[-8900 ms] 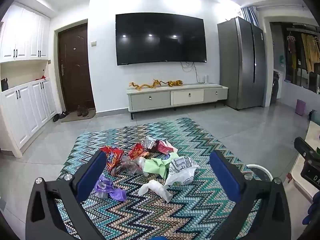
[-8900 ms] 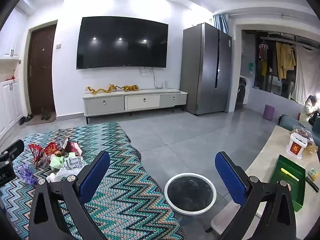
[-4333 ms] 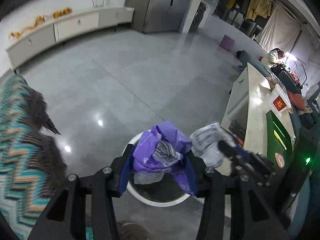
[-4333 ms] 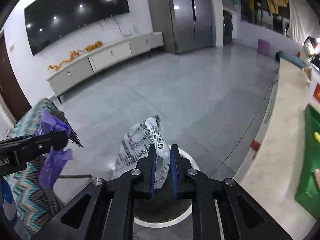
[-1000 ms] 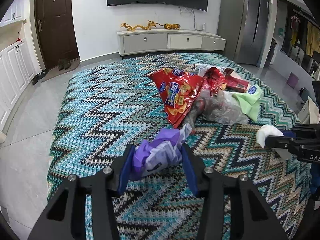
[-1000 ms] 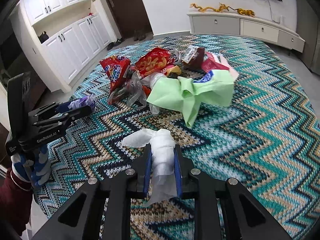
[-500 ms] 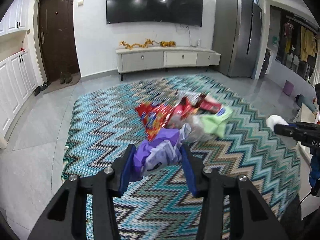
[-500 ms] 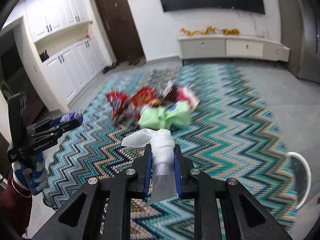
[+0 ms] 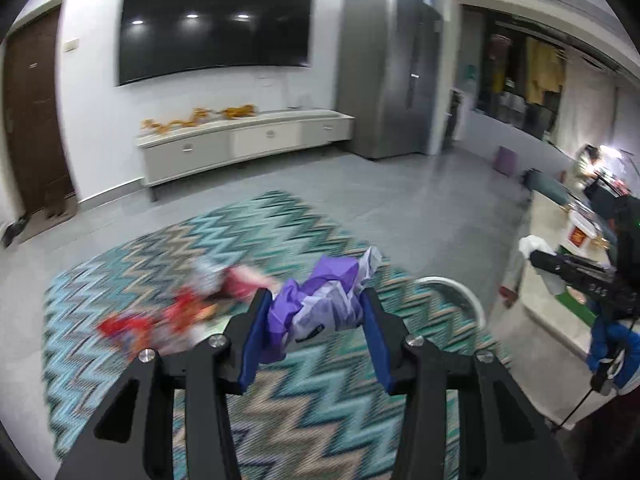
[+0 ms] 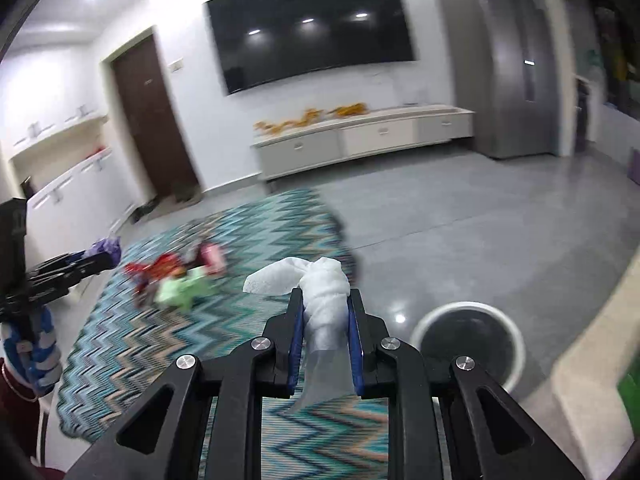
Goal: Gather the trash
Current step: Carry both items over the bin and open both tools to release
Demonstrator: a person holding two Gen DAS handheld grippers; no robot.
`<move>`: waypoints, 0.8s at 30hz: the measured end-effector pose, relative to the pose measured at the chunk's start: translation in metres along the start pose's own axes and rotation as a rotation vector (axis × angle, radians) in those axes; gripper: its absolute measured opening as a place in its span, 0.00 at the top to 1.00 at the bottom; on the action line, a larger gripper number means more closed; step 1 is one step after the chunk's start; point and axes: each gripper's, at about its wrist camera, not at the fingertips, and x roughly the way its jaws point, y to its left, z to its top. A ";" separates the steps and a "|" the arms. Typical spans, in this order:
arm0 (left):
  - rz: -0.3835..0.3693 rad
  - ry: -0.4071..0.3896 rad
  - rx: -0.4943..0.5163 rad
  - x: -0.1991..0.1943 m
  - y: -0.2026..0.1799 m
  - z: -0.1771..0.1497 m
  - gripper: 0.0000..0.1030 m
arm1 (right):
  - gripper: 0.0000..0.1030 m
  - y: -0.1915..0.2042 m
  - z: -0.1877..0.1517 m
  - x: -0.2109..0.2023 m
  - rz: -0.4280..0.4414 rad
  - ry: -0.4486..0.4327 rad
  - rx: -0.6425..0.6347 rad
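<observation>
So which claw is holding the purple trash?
The left claw holds the crumpled purple wrapper. The right claw pinches a white tissue instead, near the round bin.

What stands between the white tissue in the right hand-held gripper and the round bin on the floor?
Nothing visible. The white tissue is clamped in the right hand-held gripper; only bare grey floor separates it from the open bin.

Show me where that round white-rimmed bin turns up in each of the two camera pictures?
Left wrist view: the bin sits right of centre, only its white rim showing past the purple bag held in the left claw.
Right wrist view: the bin is at lower right, on the grey floor beside the rug.
Shared landmark: the wall television.
</observation>
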 end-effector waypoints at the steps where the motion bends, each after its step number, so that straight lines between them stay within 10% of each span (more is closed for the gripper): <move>1: -0.015 0.009 0.009 0.010 -0.010 0.006 0.58 | 0.81 -0.017 -0.001 0.000 -0.027 -0.002 0.023; 11: -0.145 0.198 0.071 0.183 -0.145 0.056 0.58 | 0.81 -0.141 -0.015 0.059 -0.176 0.078 0.201; 24: -0.228 0.427 -0.012 0.341 -0.209 0.051 0.53 | 0.72 -0.214 -0.047 0.169 -0.247 0.234 0.301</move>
